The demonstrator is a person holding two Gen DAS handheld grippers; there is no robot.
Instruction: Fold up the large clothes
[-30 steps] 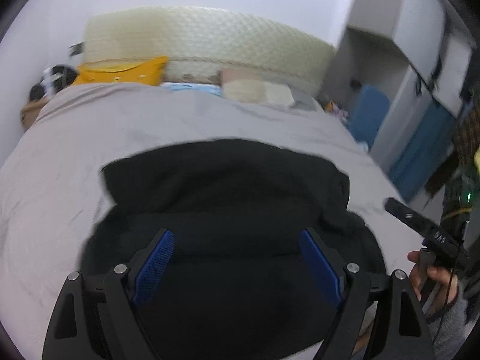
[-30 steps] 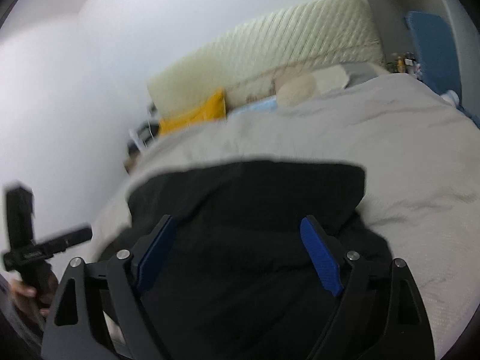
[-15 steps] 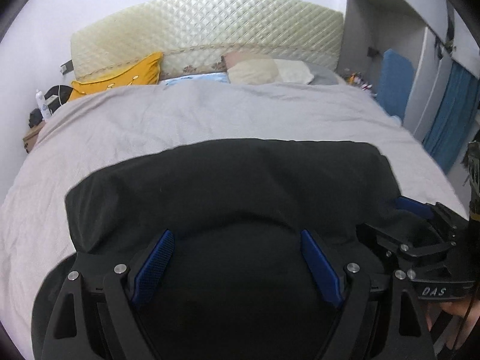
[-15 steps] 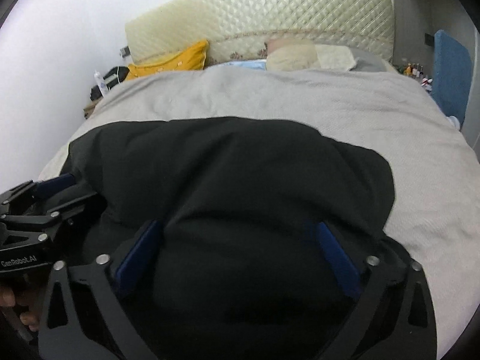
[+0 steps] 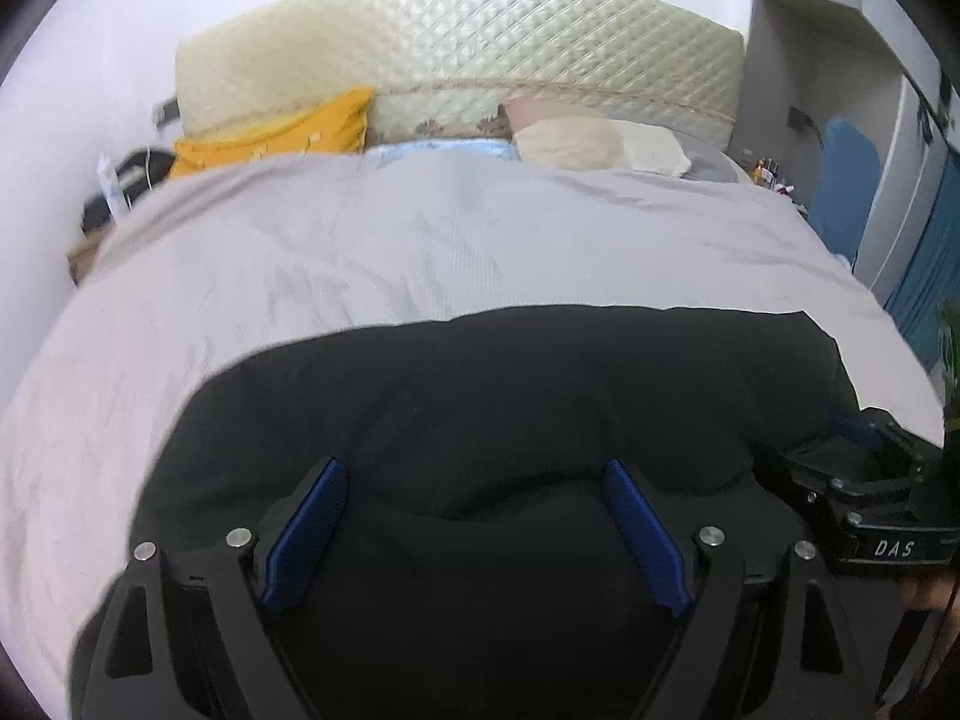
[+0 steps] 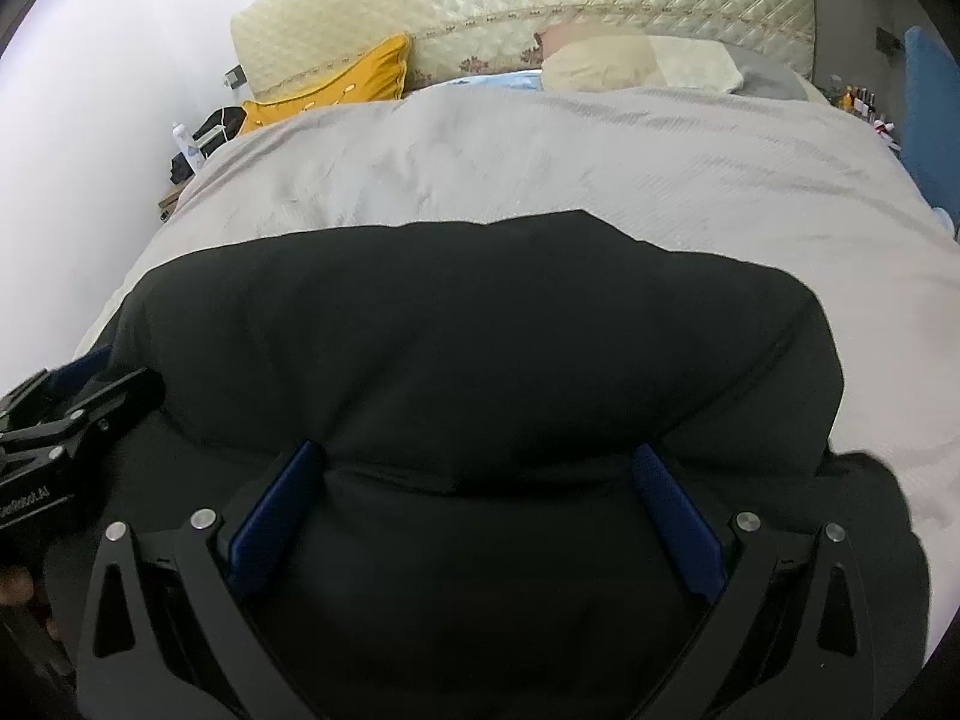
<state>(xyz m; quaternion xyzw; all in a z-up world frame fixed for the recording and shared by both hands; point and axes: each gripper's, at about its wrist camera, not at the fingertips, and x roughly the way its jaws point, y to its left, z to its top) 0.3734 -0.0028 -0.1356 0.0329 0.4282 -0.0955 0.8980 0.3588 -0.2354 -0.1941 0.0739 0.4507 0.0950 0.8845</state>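
A large black garment (image 5: 516, 396) lies folded on the near part of a grey bed cover (image 5: 360, 252); it also shows in the right wrist view (image 6: 480, 348). My left gripper (image 5: 474, 498) is open, its blue pads wide apart just above the near edge of the garment. My right gripper (image 6: 474, 480) is open too, low over the same near edge. The right gripper shows at the right edge of the left wrist view (image 5: 864, 480). The left gripper shows at the left edge of the right wrist view (image 6: 66, 402). Neither holds cloth.
A quilted cream headboard (image 5: 456, 60) stands at the far end with a yellow pillow (image 5: 276, 138) and beige pillows (image 5: 594, 141). A nightstand with small items (image 5: 114, 192) is at the far left. Blue cupboard fronts (image 5: 846, 192) stand at the right.
Both grippers have come lower and closer to the garment's near edge. The views have steadied and now face the headboard straight on; the two grippers sit side by side.
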